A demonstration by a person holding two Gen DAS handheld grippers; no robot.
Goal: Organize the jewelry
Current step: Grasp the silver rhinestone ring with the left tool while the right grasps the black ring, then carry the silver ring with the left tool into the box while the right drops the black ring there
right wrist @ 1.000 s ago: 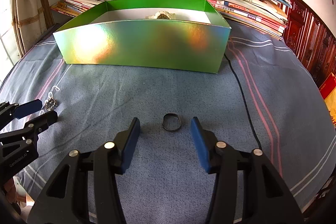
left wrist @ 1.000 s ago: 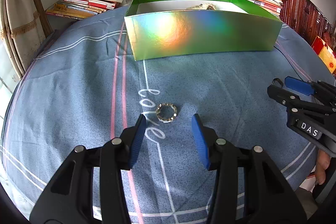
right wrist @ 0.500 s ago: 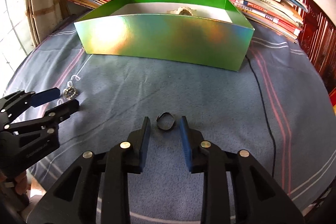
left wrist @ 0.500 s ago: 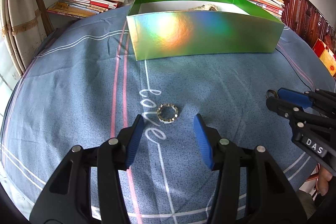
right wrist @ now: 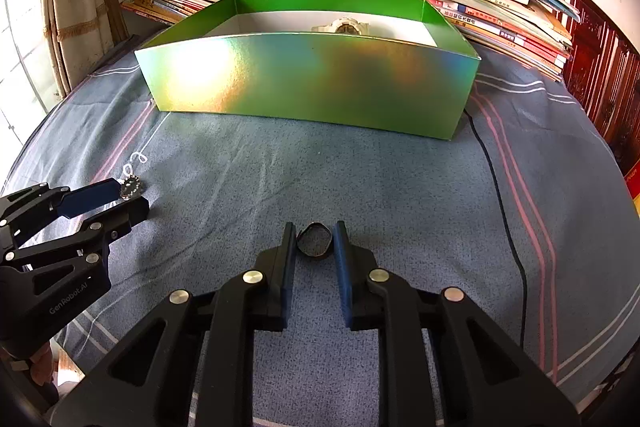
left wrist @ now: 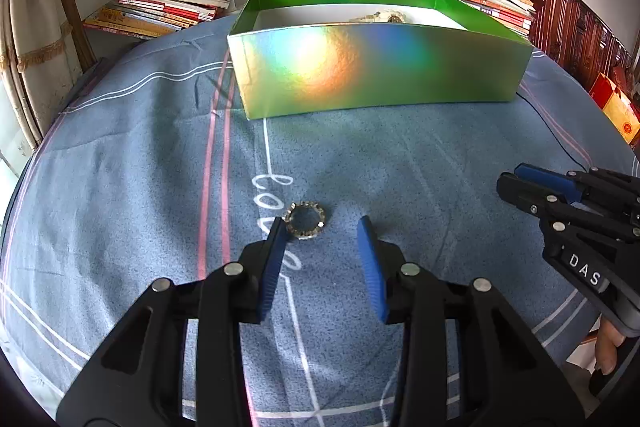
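A small studded ring (left wrist: 306, 225) lies on the blue cloth by the white lettering. My left gripper (left wrist: 322, 231) straddles it with jaws closing: the left pad is at the ring's edge, the right pad stands apart from it. A dark ring (right wrist: 315, 241) lies on the cloth between the tips of my right gripper (right wrist: 314, 233), whose jaws are closing, and both pads touch its sides. Each gripper shows in the other's view: the right gripper (left wrist: 510, 181) at the right, the left gripper (right wrist: 134, 197) at the left beside the studded ring (right wrist: 131, 187).
A shiny green open box (left wrist: 380, 75) (right wrist: 308, 83) stands at the back of the table with a pale watch (right wrist: 344, 26) inside. Book stacks (right wrist: 500, 7) line the far edge. A black cable (right wrist: 500, 187) runs down the cloth on the right.
Both grippers' jaws have narrowed. The right gripper has moved forward so the dark ring now sits between its pads. The left gripper has come in around the studded ring.
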